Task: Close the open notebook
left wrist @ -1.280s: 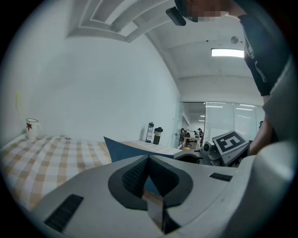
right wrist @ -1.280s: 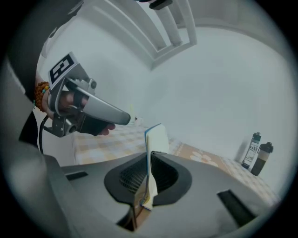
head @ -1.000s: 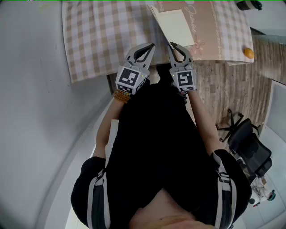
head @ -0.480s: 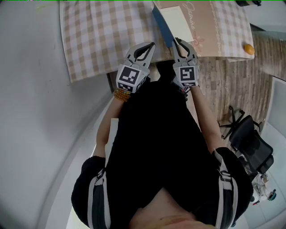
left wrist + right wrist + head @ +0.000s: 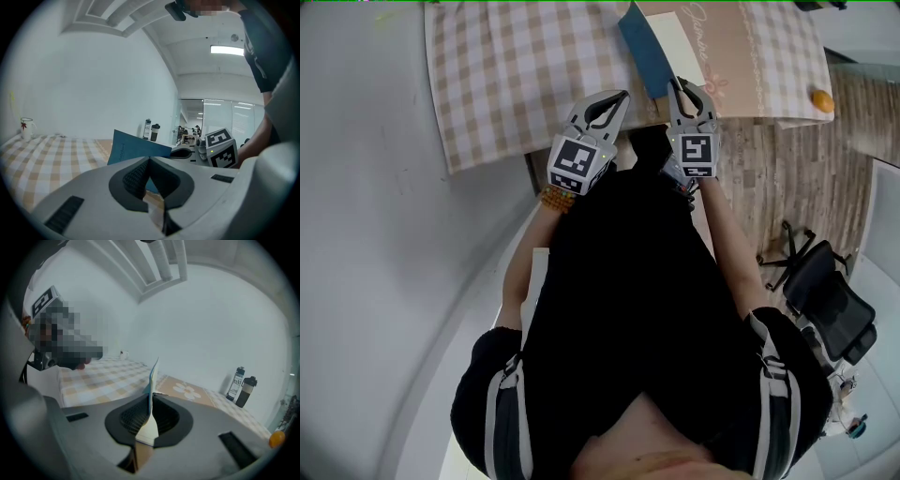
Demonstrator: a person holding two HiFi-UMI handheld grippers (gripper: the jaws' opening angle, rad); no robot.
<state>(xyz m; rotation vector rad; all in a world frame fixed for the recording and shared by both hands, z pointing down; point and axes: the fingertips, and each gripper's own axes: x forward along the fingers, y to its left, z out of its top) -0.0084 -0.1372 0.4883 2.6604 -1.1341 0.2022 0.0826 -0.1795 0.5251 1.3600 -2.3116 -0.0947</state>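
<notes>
The notebook lies on the table, its white page [image 5: 677,39] facing up and its blue cover [image 5: 641,49] lifted off the table and tilted. My right gripper [image 5: 682,87] is shut on the cover's near edge; in the right gripper view the cover [image 5: 153,377] stands edge-on between the pads. My left gripper [image 5: 622,95] is shut and holds nothing, just left of the right one at the table's front edge. From the left gripper view the blue cover [image 5: 132,148] rises just beyond its closed jaws [image 5: 150,162], beside the right gripper's marker cube [image 5: 220,146].
A checked tablecloth [image 5: 516,66] covers the table, with a tan flowered mat [image 5: 741,52] under the notebook. An orange [image 5: 822,101] sits at the right edge, two bottles [image 5: 240,380] at the far side, a mug [image 5: 26,127] far left. An office chair [image 5: 825,305] stands on the floor.
The blue cover has swung up from nearly flat to standing tilted, held by my right gripper, which shifted slightly right. My left gripper stayed put.
</notes>
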